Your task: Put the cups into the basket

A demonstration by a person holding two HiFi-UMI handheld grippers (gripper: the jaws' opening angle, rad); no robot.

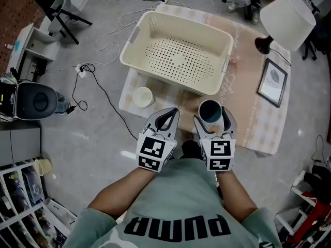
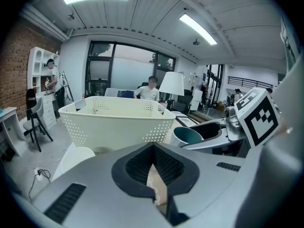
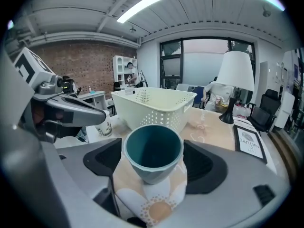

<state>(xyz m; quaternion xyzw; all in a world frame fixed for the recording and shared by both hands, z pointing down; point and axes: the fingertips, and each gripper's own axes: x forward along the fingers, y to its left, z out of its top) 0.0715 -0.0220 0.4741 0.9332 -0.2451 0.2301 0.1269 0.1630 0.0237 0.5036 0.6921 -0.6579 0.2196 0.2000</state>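
Note:
A cream perforated basket (image 1: 178, 20) stands on the low cloth-covered table (image 1: 264, 123). A teal cup (image 1: 210, 111) stands upright on the cloth just in front of it, between the spread jaws of my right gripper (image 1: 212, 119); in the right gripper view the teal cup (image 3: 153, 151) sits in the gap with neither pad pressing on it. A white cup (image 1: 143, 96) stands at the table's left edge by the basket's near-left corner. My left gripper (image 1: 166, 119) is shut and empty, to the right of the white cup (image 2: 76, 158) and short of the basket (image 2: 118, 122).
A white lamp (image 1: 287, 14) and a framed picture (image 1: 272, 81) occupy the table's right side. Cables (image 1: 93, 81) trail over the grey floor to the left, near a black device (image 1: 33, 101) and a chair (image 1: 57, 9). People stand in the room beyond.

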